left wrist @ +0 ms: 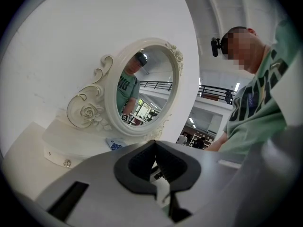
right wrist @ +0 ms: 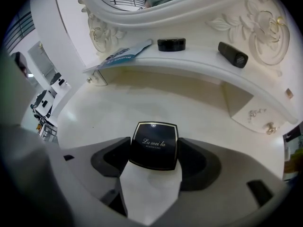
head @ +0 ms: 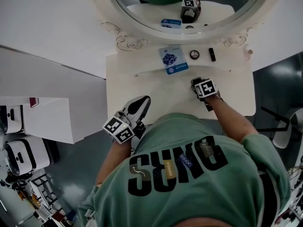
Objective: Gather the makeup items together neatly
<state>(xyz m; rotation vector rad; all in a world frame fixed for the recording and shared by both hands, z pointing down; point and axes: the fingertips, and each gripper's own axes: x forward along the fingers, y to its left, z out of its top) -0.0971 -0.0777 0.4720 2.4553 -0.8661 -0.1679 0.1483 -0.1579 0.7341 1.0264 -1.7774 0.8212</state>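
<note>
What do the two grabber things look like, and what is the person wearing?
The left gripper and right gripper are smooth grey shells with dark pads inside the jaws. Each carries a white cube with black square markers. The person wears a green short-sleeved T-shirt with big dark letters.

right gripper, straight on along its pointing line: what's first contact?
The black compact sits between the jaws of the right gripper, pads apparently on its sides. Straight on, the tips would meet the white tabletop beneath it, probably almost at once; depth is unclear.
</note>
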